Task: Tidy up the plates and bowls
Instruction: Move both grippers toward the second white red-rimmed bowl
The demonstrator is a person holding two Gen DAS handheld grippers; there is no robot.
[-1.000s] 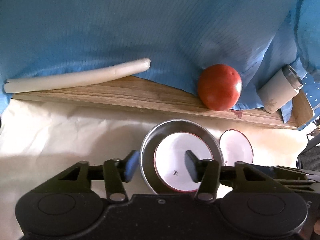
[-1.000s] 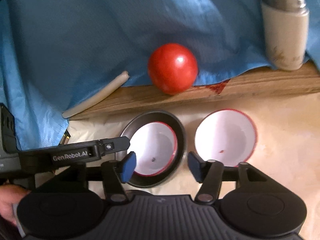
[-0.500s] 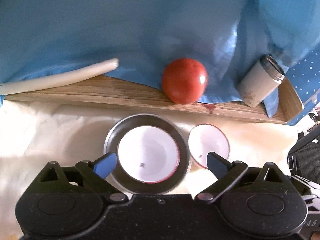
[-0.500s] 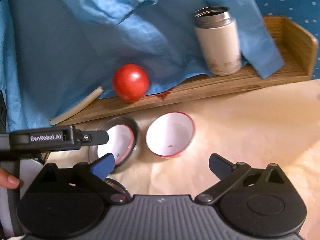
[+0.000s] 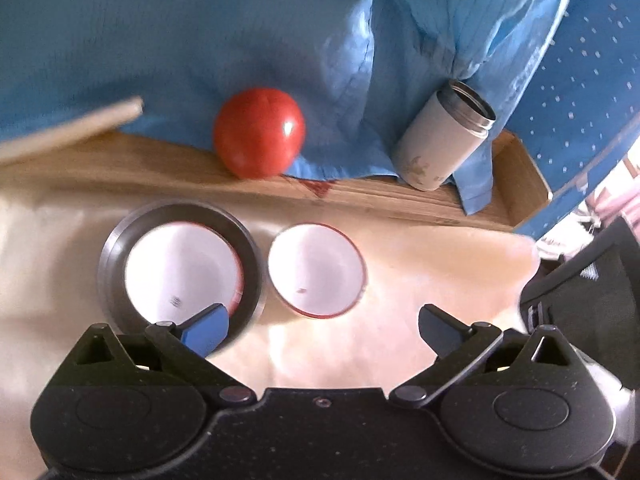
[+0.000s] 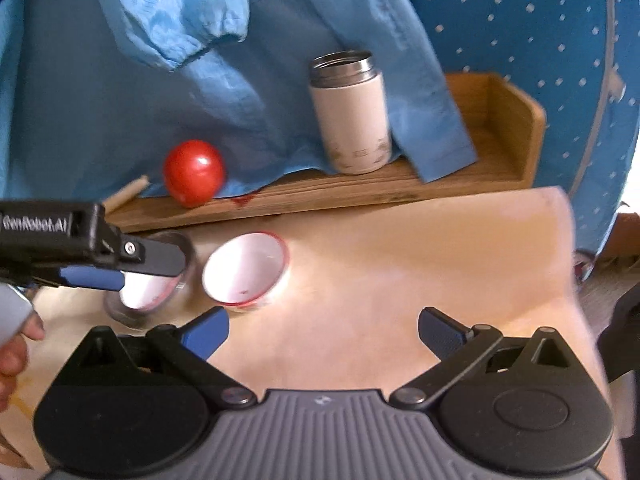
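A grey metal plate [image 5: 110, 268] lies on the cream cloth with a white red-rimmed bowl [image 5: 182, 272] nested in it. A second white red-rimmed bowl [image 5: 316, 270] stands just right of it, apart. My left gripper [image 5: 322, 328] hangs near these dishes; its jaws are opening and nothing is between them. My right gripper [image 6: 322, 332] stands wide open and empty, nearer than the lone bowl [image 6: 246, 272] and to its right. In the right wrist view one of the left gripper's fingers [image 6: 156, 258] covers part of the metal plate [image 6: 180, 286].
A wooden tray [image 5: 400, 196] runs along the back with a red ball [image 5: 259, 132], a white steel-rimmed flask [image 5: 444, 136] and a cream rod [image 5: 72, 132]. Blue cloth [image 6: 120, 120] hangs behind. A hand [image 6: 16, 344] shows low left. The cloth's right edge [image 6: 568, 260] drops off.
Both grippers have opened wide from half shut around the metal plate's rim and drawn back. The right one has swung rightward, so the dishes now sit farther off at its left.
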